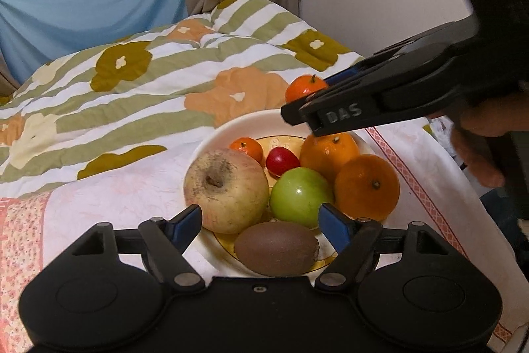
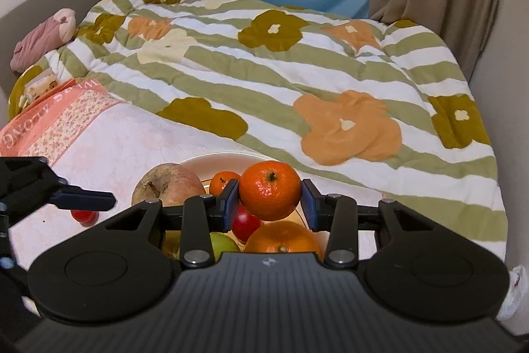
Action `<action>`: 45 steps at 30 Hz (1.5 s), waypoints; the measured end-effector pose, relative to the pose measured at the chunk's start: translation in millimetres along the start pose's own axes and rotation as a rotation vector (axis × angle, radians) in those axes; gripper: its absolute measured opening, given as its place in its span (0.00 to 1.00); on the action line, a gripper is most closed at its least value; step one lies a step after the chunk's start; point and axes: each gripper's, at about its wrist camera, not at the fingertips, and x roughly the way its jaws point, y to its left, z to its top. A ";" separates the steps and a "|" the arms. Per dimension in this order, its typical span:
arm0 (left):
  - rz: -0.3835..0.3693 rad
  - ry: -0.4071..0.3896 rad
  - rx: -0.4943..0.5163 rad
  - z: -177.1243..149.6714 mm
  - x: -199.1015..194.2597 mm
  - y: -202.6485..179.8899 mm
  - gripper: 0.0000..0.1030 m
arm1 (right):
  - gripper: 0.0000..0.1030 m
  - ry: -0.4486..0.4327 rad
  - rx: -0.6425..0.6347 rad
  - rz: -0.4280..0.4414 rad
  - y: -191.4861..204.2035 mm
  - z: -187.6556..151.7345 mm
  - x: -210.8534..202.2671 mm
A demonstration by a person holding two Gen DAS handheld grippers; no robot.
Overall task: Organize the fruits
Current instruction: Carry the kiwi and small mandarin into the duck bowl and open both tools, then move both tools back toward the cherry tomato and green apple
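Note:
A white bowl (image 1: pixel 224 128) on a pink cloth holds a large russet apple (image 1: pixel 226 189), a green apple (image 1: pixel 299 197), a kiwi (image 1: pixel 277 248), two oranges (image 1: pixel 367 186), a small tangerine (image 1: pixel 246 148) and a red fruit (image 1: pixel 281 159). My left gripper (image 1: pixel 261 220) hovers open over the bowl's near side, its blue pads on either side of the kiwi and touching nothing. My right gripper (image 2: pixel 269 200) is shut on a tangerine (image 2: pixel 269 194) and holds it above the bowl's far edge (image 2: pixel 215 159). In the left wrist view that tangerine (image 1: pixel 305 86) shows behind the right gripper's fingers (image 1: pixel 297 114).
A small red fruit (image 2: pixel 84 215) lies on the pink cloth (image 2: pixel 132 134) left of the bowl. A flowered striped quilt (image 2: pixel 297 62) covers the bed beyond. Curtains and walls close the far side. A person's hand (image 1: pixel 479 138) grips the right tool.

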 end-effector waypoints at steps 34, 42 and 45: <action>0.138 -0.040 -0.122 -8.9 -62.0 26.8 0.81 | 1.00 -0.019 0.048 -0.012 -5.0 6.9 -4.4; 0.201 -0.092 -0.145 -16.5 -102.4 44.7 0.81 | 1.00 -0.071 0.055 -0.023 9.3 2.2 -59.0; 0.219 -0.107 -0.133 -24.2 -116.5 51.5 0.81 | 1.00 -0.083 0.067 -0.040 18.3 -4.0 -77.4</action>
